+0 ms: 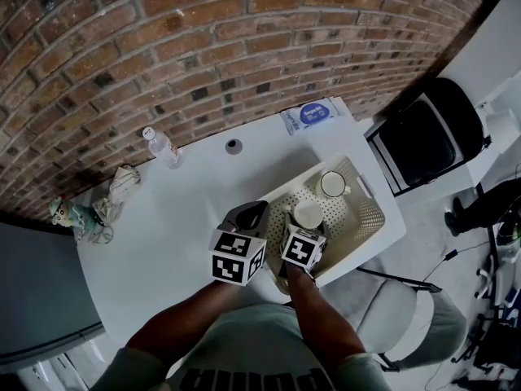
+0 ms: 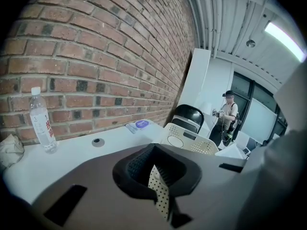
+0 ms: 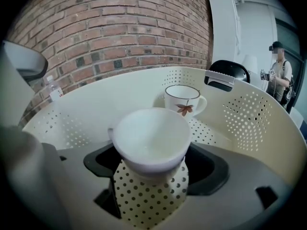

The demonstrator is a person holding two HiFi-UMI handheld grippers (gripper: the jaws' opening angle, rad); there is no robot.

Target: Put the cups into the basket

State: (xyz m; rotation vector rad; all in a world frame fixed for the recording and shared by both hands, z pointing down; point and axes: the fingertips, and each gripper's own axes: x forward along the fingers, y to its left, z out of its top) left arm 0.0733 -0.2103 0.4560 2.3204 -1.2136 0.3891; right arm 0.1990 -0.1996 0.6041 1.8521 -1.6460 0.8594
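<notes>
A cream perforated basket stands at the table's right end. Inside it, toward the far side, sits a white cup with a red leaf motif, upright. My right gripper is shut on a plain white cup, upright and within the basket's walls; whether it touches the floor is hidden. My left gripper hovers just left of the basket, its dotted pads together with nothing between them.
A water bottle, a round table grommet and a wipes pack lie along the brick wall side. Crumpled cloth and a small toy sit at the left end. A black chair stands right of the table; a person stands far off.
</notes>
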